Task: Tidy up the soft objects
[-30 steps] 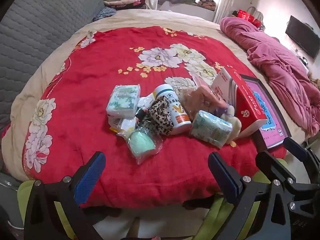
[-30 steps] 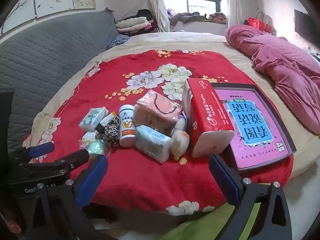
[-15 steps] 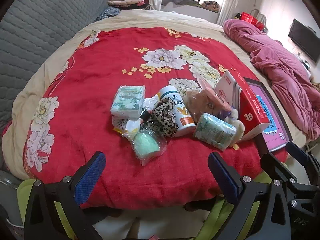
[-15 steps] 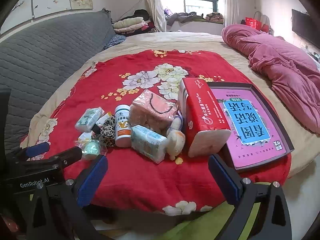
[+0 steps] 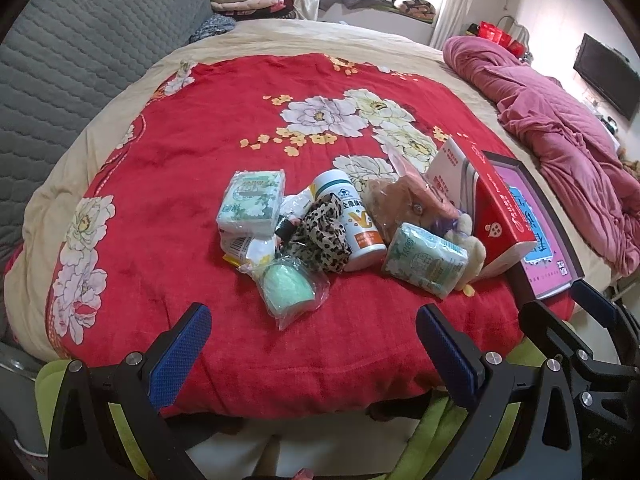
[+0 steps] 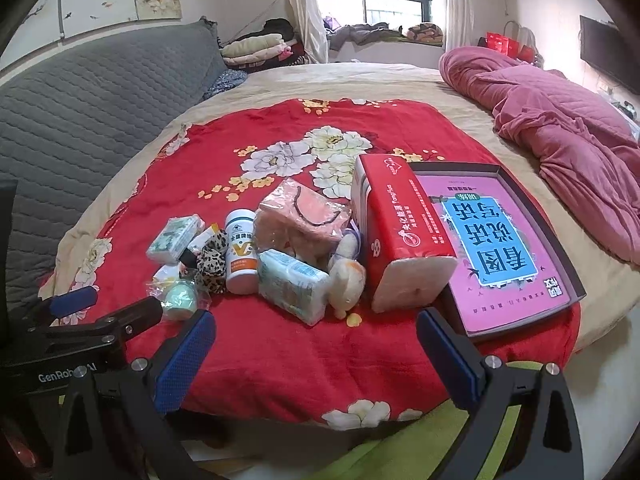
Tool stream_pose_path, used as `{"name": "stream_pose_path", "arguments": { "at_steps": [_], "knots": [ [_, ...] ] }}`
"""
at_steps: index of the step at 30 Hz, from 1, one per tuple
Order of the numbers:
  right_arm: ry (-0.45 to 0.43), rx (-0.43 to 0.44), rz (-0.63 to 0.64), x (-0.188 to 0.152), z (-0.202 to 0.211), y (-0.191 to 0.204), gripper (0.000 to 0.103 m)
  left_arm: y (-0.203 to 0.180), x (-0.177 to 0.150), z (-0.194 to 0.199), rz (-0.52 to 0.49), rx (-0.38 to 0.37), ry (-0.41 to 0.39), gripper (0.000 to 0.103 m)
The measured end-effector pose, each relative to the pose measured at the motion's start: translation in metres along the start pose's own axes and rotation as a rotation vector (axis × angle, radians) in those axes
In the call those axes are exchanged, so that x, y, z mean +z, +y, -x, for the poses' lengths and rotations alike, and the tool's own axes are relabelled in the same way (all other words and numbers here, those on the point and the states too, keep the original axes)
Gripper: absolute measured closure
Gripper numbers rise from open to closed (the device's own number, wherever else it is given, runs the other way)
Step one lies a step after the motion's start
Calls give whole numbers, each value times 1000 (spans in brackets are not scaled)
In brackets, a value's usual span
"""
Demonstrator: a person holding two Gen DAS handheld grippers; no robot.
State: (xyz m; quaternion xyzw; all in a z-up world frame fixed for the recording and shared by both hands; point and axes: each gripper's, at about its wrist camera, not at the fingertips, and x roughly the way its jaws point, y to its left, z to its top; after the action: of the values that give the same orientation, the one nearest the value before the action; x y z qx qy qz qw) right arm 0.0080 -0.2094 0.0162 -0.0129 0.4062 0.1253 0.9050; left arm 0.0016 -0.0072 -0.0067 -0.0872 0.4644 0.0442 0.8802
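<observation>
A pile of small items lies on the red floral blanket [image 5: 168, 184]: a green tissue pack [image 5: 252, 200], a mint ball in clear wrap [image 5: 288, 290], a leopard scrunchie [image 5: 324, 232], a white bottle [image 5: 352, 220], a second tissue pack [image 5: 424, 260], a pink bagged item [image 6: 304, 220], a cream plush toy [image 6: 346, 276] and a red tissue box [image 6: 396, 236]. My left gripper [image 5: 312, 348] is open and empty, just short of the mint ball. My right gripper [image 6: 316, 354] is open and empty, in front of the tissue pack [image 6: 292, 284].
A dark tray with a pink book [image 6: 500, 248] lies right of the red box at the blanket's edge. A pink quilt [image 6: 560, 120] is bunched at the far right. A grey padded headboard [image 6: 80, 112] runs along the left. Folded clothes [image 6: 256, 48] sit at the back.
Both grippers have moved slightly forward toward the pile, so the items look a little closer. Both stay open and nothing on the blanket has moved.
</observation>
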Motion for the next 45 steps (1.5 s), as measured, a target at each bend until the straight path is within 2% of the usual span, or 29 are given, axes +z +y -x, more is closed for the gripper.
{"name": "stream_pose_path", "arguments": {
  "at_steps": [23,33,41,45],
  "knots": [
    [-1,-8,-3,-2,3,-4,2,-2,-1,0,-1,-1,-3,1],
    [5,-6,5,0,1,-1,2,9,1,-3,33,0,10,1],
    [13,-11,38,-2,-7,7,2,21,1,-16,69,5,47,1],
    [20,-14,58,-2,-15,10,2,30,0,-33,105,3,96,1]
  ]
}}
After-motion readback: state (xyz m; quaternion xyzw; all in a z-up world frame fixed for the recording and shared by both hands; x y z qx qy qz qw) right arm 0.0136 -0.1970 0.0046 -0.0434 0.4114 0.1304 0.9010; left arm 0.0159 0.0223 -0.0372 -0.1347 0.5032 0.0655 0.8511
